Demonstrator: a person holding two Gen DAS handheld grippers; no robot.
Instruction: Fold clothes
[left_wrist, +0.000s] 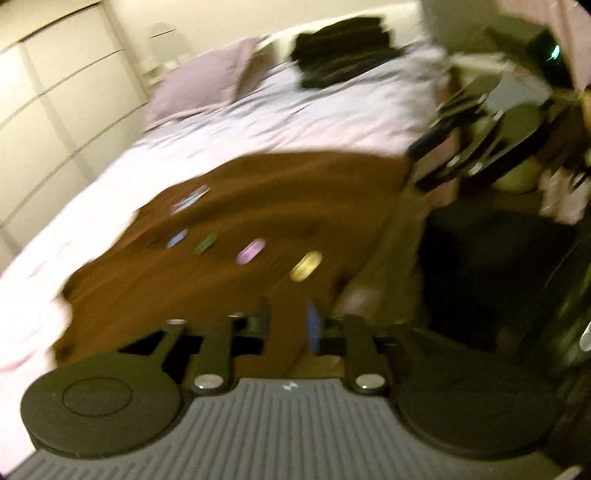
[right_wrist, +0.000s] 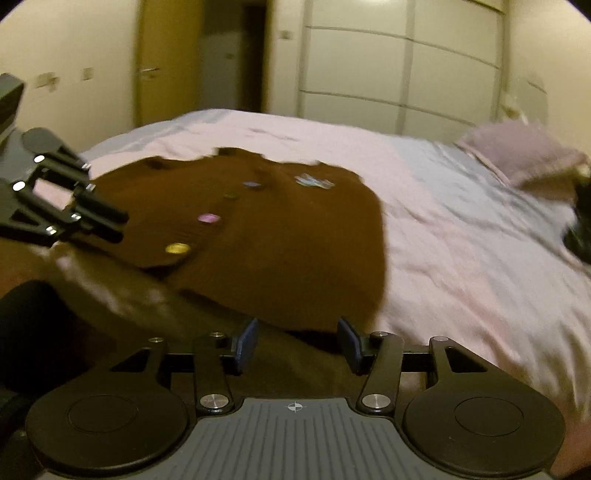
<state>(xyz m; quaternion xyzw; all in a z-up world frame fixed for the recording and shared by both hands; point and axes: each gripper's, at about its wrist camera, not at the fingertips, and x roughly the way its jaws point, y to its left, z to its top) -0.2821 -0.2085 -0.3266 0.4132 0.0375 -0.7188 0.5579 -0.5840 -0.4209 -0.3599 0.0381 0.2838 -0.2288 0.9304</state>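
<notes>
Brown garment (right_wrist: 258, 236) lies spread on the bed (right_wrist: 461, 229), near edge toward the operator, with a row of coloured patches (left_wrist: 251, 251) running across its upper face and a pale printed motif (right_wrist: 314, 181) farther in; it is crumpled at the near left and not yet squared; left claw (left_wrist: 286, 325) stands just over the garment's near edge, jaws parted, pads clear of the cloth, nothing held; right claw (right_wrist: 297, 343) likewise stands released, jaws wider apart, at the near hem with nothing between the pads; judged step: a garment laid out and let go, with the first fold yet to be taken; the next move would call for each claw to pinch an edge or corner of the cloth and carry it over the body, after the wrinkled near left is smoothed; a dark stack (left_wrist: 343, 51), probably clothes already folded, sits at the far side of the bed beside a mauve pillow (left_wrist: 207, 81); both views are blurred, so garment type, sleeves and collar cannot be made out; the near hem is cut off behind the claw bodies; dark shapes at the lower right of the left view are unidentifiable.
</notes>
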